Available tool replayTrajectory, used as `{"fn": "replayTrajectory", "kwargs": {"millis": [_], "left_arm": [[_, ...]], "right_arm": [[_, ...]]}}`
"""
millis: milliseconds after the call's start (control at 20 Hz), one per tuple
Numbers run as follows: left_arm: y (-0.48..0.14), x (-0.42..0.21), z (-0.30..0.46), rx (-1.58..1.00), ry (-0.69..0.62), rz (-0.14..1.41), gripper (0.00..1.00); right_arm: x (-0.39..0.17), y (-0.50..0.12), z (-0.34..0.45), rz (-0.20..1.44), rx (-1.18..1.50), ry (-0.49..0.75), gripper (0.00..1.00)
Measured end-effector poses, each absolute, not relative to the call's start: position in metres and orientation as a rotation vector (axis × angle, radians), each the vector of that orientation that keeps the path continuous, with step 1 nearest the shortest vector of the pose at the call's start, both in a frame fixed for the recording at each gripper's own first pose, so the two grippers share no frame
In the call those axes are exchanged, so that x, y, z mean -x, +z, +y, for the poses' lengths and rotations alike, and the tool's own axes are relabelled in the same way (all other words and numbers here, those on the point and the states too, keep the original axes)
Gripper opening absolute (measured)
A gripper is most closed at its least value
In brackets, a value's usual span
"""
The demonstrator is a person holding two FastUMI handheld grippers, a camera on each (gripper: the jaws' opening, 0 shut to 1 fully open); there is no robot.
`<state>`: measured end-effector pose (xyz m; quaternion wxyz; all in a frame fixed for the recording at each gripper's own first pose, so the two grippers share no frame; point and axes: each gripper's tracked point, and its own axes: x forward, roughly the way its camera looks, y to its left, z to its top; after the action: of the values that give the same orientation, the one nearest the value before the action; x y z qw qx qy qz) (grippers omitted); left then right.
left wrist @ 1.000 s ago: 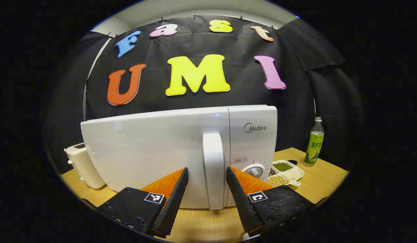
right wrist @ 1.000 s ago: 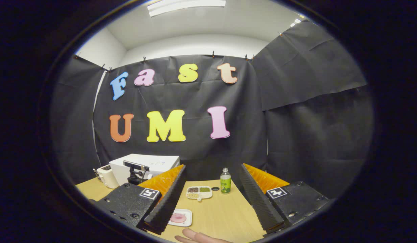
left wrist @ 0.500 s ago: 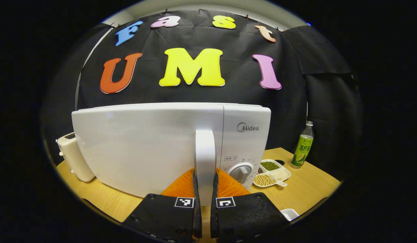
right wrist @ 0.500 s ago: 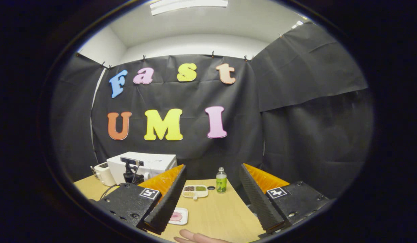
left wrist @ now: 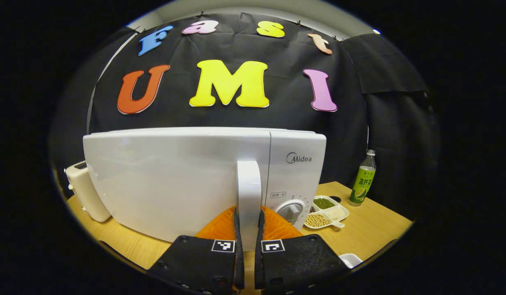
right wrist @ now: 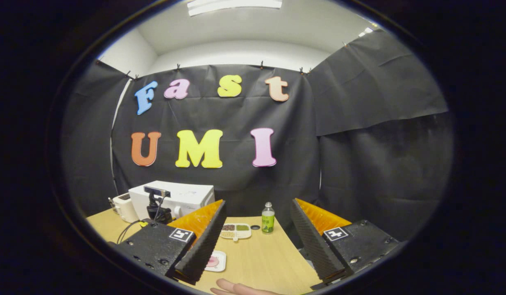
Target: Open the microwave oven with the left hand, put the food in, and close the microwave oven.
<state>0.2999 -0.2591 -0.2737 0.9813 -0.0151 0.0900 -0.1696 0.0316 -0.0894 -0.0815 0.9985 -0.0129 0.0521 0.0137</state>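
Observation:
A white microwave (left wrist: 175, 172) stands on the wooden table, close in front in the left gripper view, its door closed. My left gripper (left wrist: 248, 233) is shut on the door's upright white handle (left wrist: 249, 184), one finger on each side. In the right gripper view the microwave (right wrist: 183, 196) sits far off at the left, with the left gripper's body (right wrist: 156, 207) in front of it. My right gripper (right wrist: 255, 241) hangs open above the table, holding nothing. A small white plate with pink food (right wrist: 214, 261) lies just past its left finger.
A cream toaster (left wrist: 82, 190) stands left of the microwave. Right of it are a divided white dish of beans (left wrist: 324, 211) and a green bottle (left wrist: 362, 180). A fingertip (right wrist: 236, 287) shows at the near table edge. Bare tabletop (right wrist: 261, 262) lies between plate and bottle.
The left gripper went from open around the handle to shut on it, then held. The right gripper drifted back a little and stayed open.

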Motion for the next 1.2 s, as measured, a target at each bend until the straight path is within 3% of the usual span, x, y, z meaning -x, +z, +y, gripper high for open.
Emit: {"fn": "replayTrajectory", "kwargs": {"millis": [100,150,450,500,550,600,650,700,900,950,1000,1200], "left_arm": [[-0.273,-0.299,-0.259,0.018,-0.337,0.18,0.09],[-0.273,-0.298,-0.259,0.035,-0.334,0.182,0.0],[-0.272,-0.248,-0.237,0.022,-0.371,0.164,0.0],[-0.272,-0.231,-0.228,0.044,-0.39,0.16,0.0],[-0.272,-0.217,-0.219,0.051,-0.412,0.161,0.0],[-0.273,-0.203,-0.208,0.048,-0.436,0.156,0.0],[-0.272,-0.19,-0.198,0.045,-0.459,0.154,0.09],[-0.273,-0.178,-0.186,0.039,-0.478,0.157,0.0],[-0.276,-0.14,-0.141,0.023,-0.536,0.16,0.0],[-0.276,-0.135,-0.13,0.019,-0.543,0.154,0.0],[-0.278,-0.126,-0.116,0.017,-0.545,0.158,0.07],[-0.28,-0.103,-0.061,0.008,-0.531,0.135,0.13]], "right_arm": [[-0.029,-0.084,-0.086,0.112,0.02,0.039,1.0],[-0.029,-0.085,-0.087,0.115,0.016,0.039,1.0],[-0.028,-0.089,-0.086,0.122,0.015,0.032,1.0],[-0.027,-0.091,-0.084,0.126,0.016,0.035,0.91],[-0.027,-0.094,-0.082,0.131,0.019,0.036,1.0],[-0.026,-0.097,-0.079,0.14,0.022,0.038,0.91],[-0.023,-0.101,-0.075,0.15,0.025,0.046,1.0],[-0.018,-0.103,-0.069,0.157,0.026,0.057,1.0],[0.0,-0.107,-0.044,0.164,0.032,0.097,1.0],[0.005,-0.107,-0.038,0.163,0.034,0.11,1.0],[0.011,-0.106,-0.03,0.16,0.034,0.123,1.0],[0.031,-0.106,-0.012,0.155,0.045,0.168,1.0]]}}
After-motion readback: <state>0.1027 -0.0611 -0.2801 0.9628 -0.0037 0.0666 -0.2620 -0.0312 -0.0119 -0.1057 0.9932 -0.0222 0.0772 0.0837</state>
